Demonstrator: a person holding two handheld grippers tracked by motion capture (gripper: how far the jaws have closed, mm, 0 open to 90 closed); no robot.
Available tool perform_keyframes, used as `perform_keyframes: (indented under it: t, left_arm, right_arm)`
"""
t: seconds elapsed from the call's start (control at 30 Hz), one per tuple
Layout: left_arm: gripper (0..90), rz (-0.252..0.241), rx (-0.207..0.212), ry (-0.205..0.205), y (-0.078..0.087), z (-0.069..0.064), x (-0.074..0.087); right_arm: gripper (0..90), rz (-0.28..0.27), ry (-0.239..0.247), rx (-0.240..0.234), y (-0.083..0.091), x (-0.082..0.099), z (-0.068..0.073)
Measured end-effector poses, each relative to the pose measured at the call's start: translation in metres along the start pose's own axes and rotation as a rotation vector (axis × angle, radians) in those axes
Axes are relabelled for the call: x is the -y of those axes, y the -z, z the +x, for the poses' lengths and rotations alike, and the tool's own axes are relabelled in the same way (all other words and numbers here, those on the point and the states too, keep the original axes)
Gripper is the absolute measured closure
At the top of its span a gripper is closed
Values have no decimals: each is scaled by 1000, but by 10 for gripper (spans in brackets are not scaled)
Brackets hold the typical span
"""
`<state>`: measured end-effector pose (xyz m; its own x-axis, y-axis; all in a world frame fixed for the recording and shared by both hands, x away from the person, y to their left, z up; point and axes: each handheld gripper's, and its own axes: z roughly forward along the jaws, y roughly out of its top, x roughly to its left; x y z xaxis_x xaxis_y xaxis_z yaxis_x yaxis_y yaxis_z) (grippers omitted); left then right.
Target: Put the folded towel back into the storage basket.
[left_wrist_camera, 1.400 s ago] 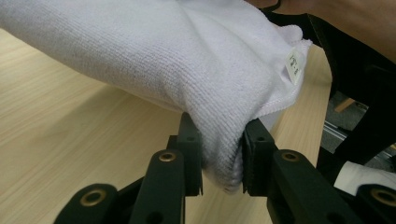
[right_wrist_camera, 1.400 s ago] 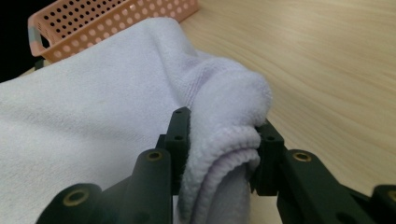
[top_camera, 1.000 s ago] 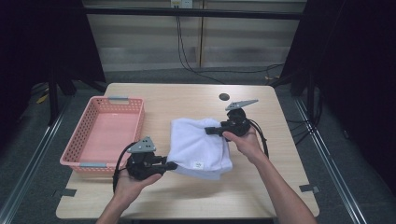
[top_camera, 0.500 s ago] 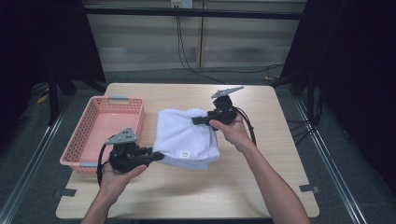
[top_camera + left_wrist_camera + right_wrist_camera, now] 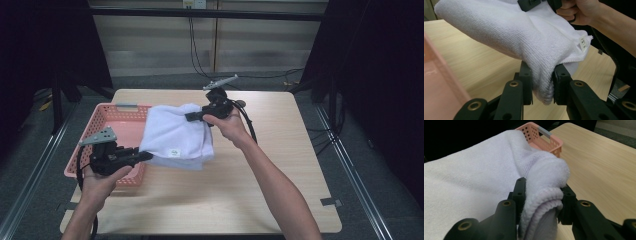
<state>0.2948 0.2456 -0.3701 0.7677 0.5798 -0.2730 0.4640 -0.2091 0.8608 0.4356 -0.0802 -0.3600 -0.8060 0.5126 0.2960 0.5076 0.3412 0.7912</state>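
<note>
A folded white towel [image 5: 175, 136] hangs in the air between my two grippers, over the table's left half and the near edge of the pink basket [image 5: 102, 125]. My left gripper [image 5: 146, 156] is shut on the towel's near left corner [image 5: 543, 85], with the thick fold pinched between its pads. At the far right corner [image 5: 541, 197] my right gripper [image 5: 192, 117] is shut on the towel too. A small label [image 5: 582, 43] shows on the towel's edge.
The pink perforated basket [image 5: 541, 137] with grey handles sits at the table's left side. A small dark round object [image 5: 241, 103] lies on the wooden table [image 5: 280, 150] behind my right hand. Black frame rails run along both sides of the table.
Both grippers have lifted the towel off the table and carried it leftward, so it now partly overhangs the basket.
</note>
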Motion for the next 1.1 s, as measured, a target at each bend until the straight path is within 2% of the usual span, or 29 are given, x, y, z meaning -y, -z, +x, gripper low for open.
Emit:
perform_keyframes:
  t: [0.33,0.37,0.43,0.57,0.6,0.8,0.87,0.97,1.1]
  left_arm:
    - [739,-60,-75,86,35,31,17]
    - [739,-60,-75,86,35,31,17]
    - [739,-72,-89,110,45,39,20]
    - [739,-86,-104,126,55,46,21]
    - [739,-95,-115,134,62,50,21]
    - [738,-103,-153,144,81,57,20]
    - [739,-86,-173,143,87,60,21]
    - [738,-94,-192,175,97,68,26]
    - [738,-85,-224,196,108,79,34]
  right_arm:
    - [662,31,20,-21,-49,-31,16]
    - [662,31,20,-21,-49,-31,16]
    - [662,43,17,-33,-63,-40,19]
    - [662,37,20,-48,-76,-54,25]
    - [663,35,21,-57,-79,-57,26]
    - [663,37,19,-75,-97,-70,35]
    - [663,33,15,-70,-103,-73,39]
    - [663,51,18,-59,-114,-76,47]
    - [664,55,16,-43,-127,-80,56]
